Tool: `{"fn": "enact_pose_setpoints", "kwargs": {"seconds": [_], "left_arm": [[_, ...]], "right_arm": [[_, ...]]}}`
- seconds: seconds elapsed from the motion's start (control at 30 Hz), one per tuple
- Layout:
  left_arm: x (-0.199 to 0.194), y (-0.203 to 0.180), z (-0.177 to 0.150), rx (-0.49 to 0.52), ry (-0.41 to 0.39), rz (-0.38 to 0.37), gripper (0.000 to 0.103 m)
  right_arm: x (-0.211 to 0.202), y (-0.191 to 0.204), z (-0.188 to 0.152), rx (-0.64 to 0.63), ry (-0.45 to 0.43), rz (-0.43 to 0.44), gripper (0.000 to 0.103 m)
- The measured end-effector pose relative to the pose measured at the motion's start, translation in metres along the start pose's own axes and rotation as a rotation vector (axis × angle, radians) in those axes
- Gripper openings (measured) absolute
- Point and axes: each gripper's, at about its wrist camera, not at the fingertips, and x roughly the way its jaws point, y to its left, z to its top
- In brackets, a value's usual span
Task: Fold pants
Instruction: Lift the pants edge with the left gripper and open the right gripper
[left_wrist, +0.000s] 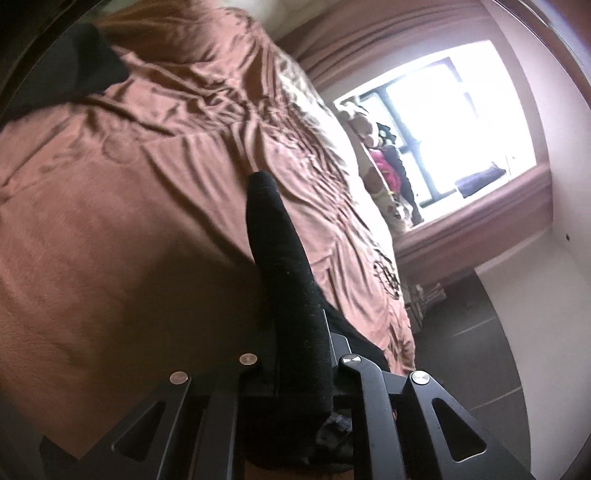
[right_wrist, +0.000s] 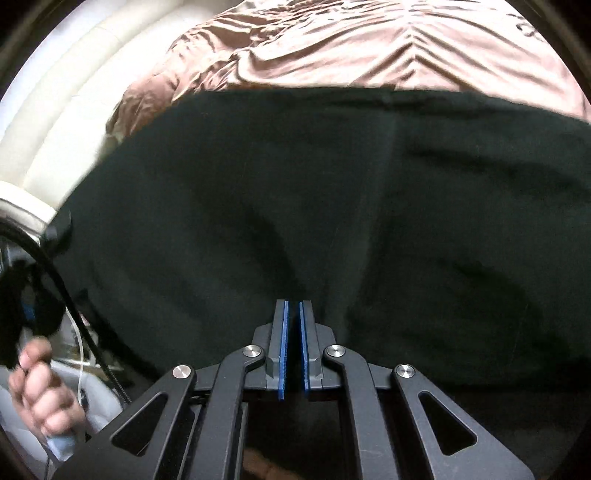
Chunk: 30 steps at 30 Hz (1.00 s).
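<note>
Both grippers, left (left_wrist: 295, 332) and right (right_wrist: 291, 343), have jaws clenched on the pants (right_wrist: 332, 203), lifting them above the bed (left_wrist: 129, 221) for folding.

- No readable text, label, brand, number or sign anywhere in either view.
- Dark pattern on bedspread (left_wrist: 384, 273): blurred, not legible as lettering.

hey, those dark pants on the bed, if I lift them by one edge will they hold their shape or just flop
Probably flop: the pants lie in soft creases across the bedspread, and a strip droops over the left tongs. They look like light, thin fabric. The brown cover looks satiny, so they may slide when pushed.
</note>
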Motion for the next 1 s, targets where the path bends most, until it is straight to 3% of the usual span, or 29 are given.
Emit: {"fn": "enact_pose_setpoints", "kwargs": {"seconds": [0.37, 0.53, 0.77, 0.87, 0.93, 1.0], "left_arm": [[0.01, -0.063, -0.009, 0.119, 0.039, -0.052, 0.014], [0.017, -0.093, -0.017, 0.178, 0.069, -0.067, 0.014], [0.03, -0.131, -0.032, 0.238, 0.109, -0.101, 0.014], [0.037, -0.148, -0.039, 0.267, 0.129, -0.113, 0.014], [0.042, -0.156, -0.044, 0.282, 0.143, -0.12, 0.014], [0.048, -0.165, -0.05, 0.298, 0.16, -0.126, 0.014]], "right_arm": [[-0.026, -0.018, -0.047, 0.0, 0.018, 0.1, 0.003], [-0.062, -0.047, -0.043, 0.019, -0.082, 0.097, 0.003], [-0.113, -0.094, -0.043, 0.065, -0.178, 0.015, 0.005], [-0.131, -0.108, -0.05, 0.083, -0.217, -0.027, 0.025], [-0.143, -0.114, -0.054, 0.093, -0.256, -0.055, 0.049], [-0.152, -0.119, -0.059, 0.097, -0.285, -0.08, 0.05]]}}
